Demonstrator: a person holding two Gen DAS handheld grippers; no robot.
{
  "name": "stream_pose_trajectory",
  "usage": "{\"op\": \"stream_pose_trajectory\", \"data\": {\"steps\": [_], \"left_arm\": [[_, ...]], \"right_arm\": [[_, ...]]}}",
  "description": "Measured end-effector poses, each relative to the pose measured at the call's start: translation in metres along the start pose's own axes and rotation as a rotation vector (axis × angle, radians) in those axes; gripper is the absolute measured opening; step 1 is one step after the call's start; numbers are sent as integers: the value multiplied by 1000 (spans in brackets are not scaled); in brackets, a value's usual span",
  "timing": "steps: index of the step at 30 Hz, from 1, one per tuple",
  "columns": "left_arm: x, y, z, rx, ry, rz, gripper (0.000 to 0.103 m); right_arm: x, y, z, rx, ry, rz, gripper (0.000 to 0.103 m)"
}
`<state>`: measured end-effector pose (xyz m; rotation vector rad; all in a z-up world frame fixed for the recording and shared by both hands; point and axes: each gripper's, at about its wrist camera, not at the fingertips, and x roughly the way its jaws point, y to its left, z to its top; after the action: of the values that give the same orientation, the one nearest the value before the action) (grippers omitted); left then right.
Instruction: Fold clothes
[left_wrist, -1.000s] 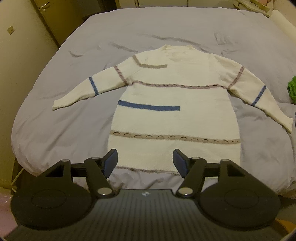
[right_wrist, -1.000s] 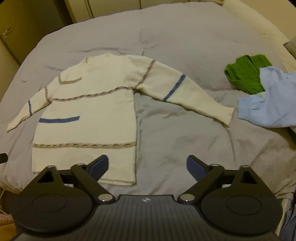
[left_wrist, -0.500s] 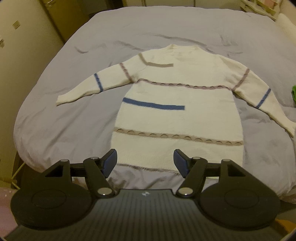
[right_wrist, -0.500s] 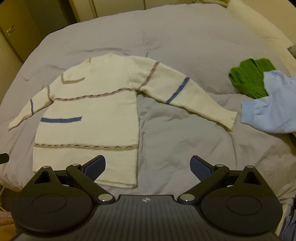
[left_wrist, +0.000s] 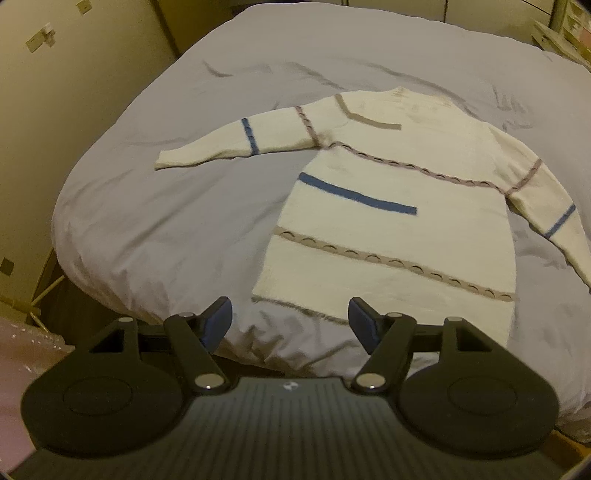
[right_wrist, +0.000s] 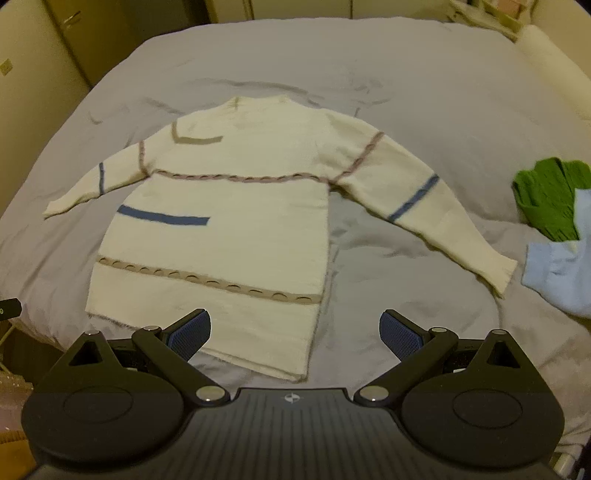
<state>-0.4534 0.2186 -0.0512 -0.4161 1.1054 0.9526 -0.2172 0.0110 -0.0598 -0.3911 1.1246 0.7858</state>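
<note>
The left tool (left_wrist: 290, 319) hangs with its jaws spread wide and nothing between them, just off the near edge of the bed (left_wrist: 155, 229), aimed at the hem corner at about 7 o'clock of the cream sweater (left_wrist: 388, 236). The right tool (right_wrist: 295, 332) is likewise released and empty, poised over the hem corner at about 5 o'clock.

The sweater lies flat and face up on the bed, neck at 12 o'clock, hem at 6, both sleeves splayed out toward 9 and 3 o'clock. It is spread, not folded, so a fold looks due.

To fold it well, each tool should pinch only the knit, not the grey cover beneath, which is soft and already rucked near the hem. The knit looks thick and a little fuzzy, so a shallow bite at an edge or cuff ought to hold. Sleeves are best laid across the body before the hem goes up toward the neck, with both sides carried evenly so the stripes stay square.

A green garment (right_wrist: 546, 199) and a pale blue garment (right_wrist: 561, 273) lie at 3 o'clock in the right wrist view. The blue one sits just beside the cuff (right_wrist: 504, 273) of the right sleeve, so that grasp risks snagging it. Nothing else crowds the sweater.
</note>
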Motion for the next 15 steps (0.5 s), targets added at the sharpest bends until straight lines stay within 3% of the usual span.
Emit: {"op": "stream_pose_trajectory", "data": {"steps": [15], "left_arm": [[19, 18, 14, -66, 13, -12, 68]], "right_arm": [[20, 14, 25, -26, 20, 9, 100]]}}
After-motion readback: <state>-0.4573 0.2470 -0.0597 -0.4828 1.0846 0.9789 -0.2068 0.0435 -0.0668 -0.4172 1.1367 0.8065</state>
